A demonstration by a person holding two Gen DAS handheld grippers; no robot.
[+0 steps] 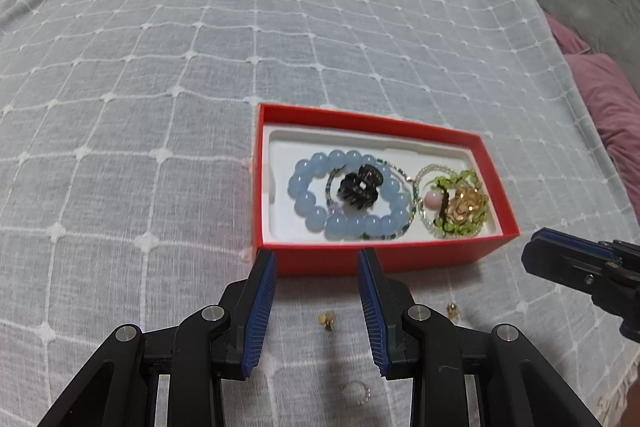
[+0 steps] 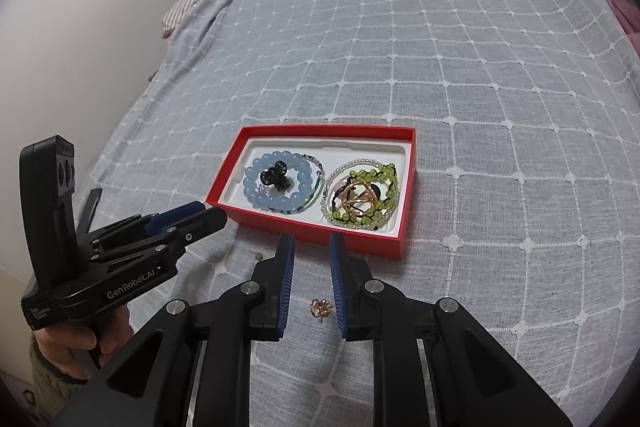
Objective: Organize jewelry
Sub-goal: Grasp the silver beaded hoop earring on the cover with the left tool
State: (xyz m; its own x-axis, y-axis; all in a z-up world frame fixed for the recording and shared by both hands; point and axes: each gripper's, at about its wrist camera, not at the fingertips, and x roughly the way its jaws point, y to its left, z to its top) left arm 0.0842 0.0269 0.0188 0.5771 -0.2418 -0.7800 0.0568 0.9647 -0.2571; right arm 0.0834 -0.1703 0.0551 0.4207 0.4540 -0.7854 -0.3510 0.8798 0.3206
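A red box (image 1: pixel 496 187) (image 2: pixel 228 171) with a white liner lies on the bed. It holds a blue bead bracelet (image 1: pixel 304 205) (image 2: pixel 250 187), a dark hair claw (image 1: pixel 360 189) (image 2: pixel 274 177), a green bead bracelet (image 1: pixel 468 179) (image 2: pixel 390 183) and a gold hair clip (image 1: pixel 466 207) (image 2: pixel 356 201). My left gripper (image 1: pixel 318 255) (image 2: pixel 196 213) is open and empty just in front of the box. My right gripper (image 2: pixel 312 239) (image 1: pixel 536 247) is open and empty, in front of the box. A gold earring (image 1: pixel 326 321), a second one (image 1: pixel 452 309) (image 2: pixel 320 307) and a beaded ring (image 1: pixel 356 391) lie on the bedspread.
The grey-blue checked bedspread (image 1: pixel 200 67) (image 2: pixel 500 87) covers the bed. Purple and grey pillows (image 1: pixel 608 99) lie at the right. A white wall (image 2: pixel 80 7) is left of the bed. A tiny earring (image 2: pixel 256 255) lies near the box.
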